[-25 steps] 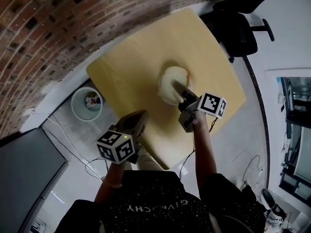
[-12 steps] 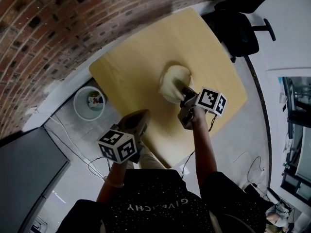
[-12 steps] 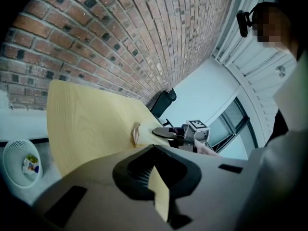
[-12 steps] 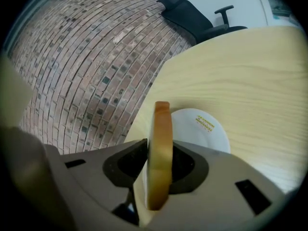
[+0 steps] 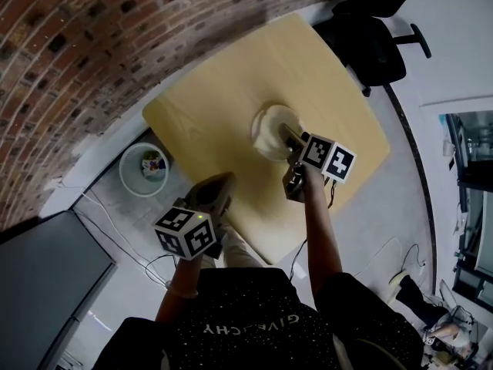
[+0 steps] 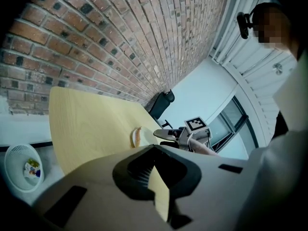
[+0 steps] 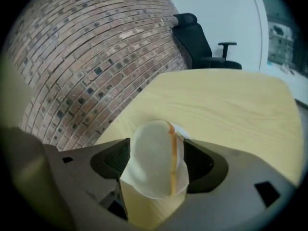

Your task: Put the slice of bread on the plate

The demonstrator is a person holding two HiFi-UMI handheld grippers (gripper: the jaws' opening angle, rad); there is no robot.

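Observation:
A pale slice of bread (image 7: 154, 162) with a brown crust edge lies tilted on the white plate (image 7: 185, 130) in the middle of the wooden table (image 5: 223, 91). My right gripper (image 7: 156, 148) points steeply down over the plate. Its jaws have just been opening and stand wide on either side of the slice without pressing it. In the head view the slice (image 5: 269, 139) sits on the plate (image 5: 281, 108) under the right gripper (image 5: 286, 136). My left gripper (image 5: 218, 190) hangs at the table's near edge, shut and empty; from it the plate (image 6: 136, 137) shows far off.
A white waste basket (image 5: 144, 168) stands on the floor left of the table. A black office chair (image 5: 370, 45) is at the table's far right corner. A brick wall (image 5: 92, 45) runs behind. A dark panel (image 5: 38, 284) and cables lie on the floor at left.
The right gripper has tipped down more steeply over the plate, its marker cube shifting toward the plate. The left gripper has stayed where it was.

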